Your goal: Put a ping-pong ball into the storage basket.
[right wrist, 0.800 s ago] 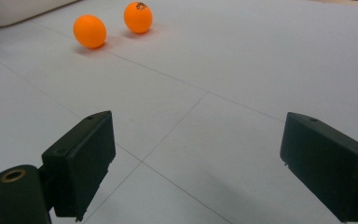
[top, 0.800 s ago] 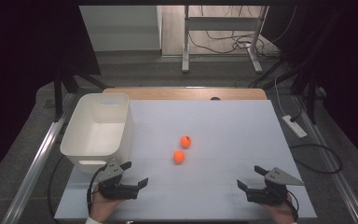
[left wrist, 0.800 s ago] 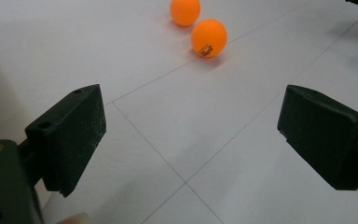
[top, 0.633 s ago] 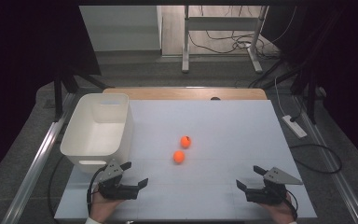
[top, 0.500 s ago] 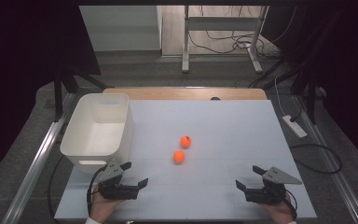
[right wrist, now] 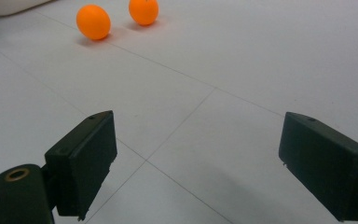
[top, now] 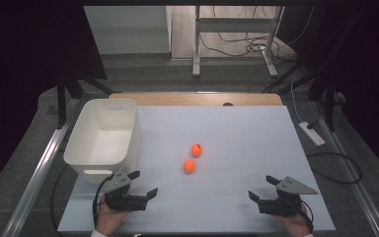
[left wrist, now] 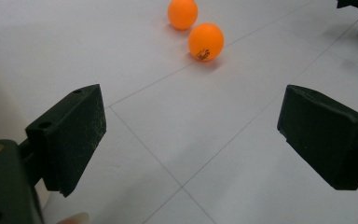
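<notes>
Both claws, left claw [top: 139,188] and right claw [top: 262,188], gape wide and empty, poised before reaching; next, the near orange ball [top: 189,166] ahead needs straddling.

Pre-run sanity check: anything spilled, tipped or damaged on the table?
Nothing stands out. Bin upright at left, two orange balls loose mid-table, close together. Left gripper and right gripper open, holding nothing.

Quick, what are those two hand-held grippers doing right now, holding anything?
Left hand-held gripper: open, holding nothing.
Right hand-held gripper: open, holding nothing.
</notes>
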`<state>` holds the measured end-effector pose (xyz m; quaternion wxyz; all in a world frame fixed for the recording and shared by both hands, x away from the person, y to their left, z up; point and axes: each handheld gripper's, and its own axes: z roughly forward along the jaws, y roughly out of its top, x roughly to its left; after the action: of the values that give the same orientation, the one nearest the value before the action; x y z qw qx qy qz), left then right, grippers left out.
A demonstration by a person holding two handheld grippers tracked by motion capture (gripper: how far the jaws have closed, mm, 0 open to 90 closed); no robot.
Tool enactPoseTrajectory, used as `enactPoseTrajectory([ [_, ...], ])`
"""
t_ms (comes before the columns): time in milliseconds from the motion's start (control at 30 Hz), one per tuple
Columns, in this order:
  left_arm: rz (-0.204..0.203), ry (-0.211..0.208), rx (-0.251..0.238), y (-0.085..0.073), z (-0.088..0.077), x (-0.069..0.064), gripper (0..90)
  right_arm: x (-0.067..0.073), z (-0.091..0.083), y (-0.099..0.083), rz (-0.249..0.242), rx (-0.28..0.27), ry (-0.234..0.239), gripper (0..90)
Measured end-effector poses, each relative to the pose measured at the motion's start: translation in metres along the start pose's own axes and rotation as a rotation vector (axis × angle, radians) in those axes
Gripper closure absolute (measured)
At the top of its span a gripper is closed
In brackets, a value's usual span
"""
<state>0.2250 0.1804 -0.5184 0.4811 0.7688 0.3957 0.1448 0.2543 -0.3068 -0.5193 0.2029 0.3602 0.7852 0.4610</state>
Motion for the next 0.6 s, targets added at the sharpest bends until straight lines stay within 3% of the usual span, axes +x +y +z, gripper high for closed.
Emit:
enactPoseTrajectory([
  [367,-0.001,0.0,0.006,0.0013,0.0019,-0.0003,8.7,-0.0001,-0.0006,0.0004,0.003,-0.006,-0.012,12.1],
  [600,-0.008,0.021,0.008,0.0036,-0.0039,0.0011,9.1,0.0017,0.0,0.0026,-0.006,-0.01,-0.013,12.5],
])
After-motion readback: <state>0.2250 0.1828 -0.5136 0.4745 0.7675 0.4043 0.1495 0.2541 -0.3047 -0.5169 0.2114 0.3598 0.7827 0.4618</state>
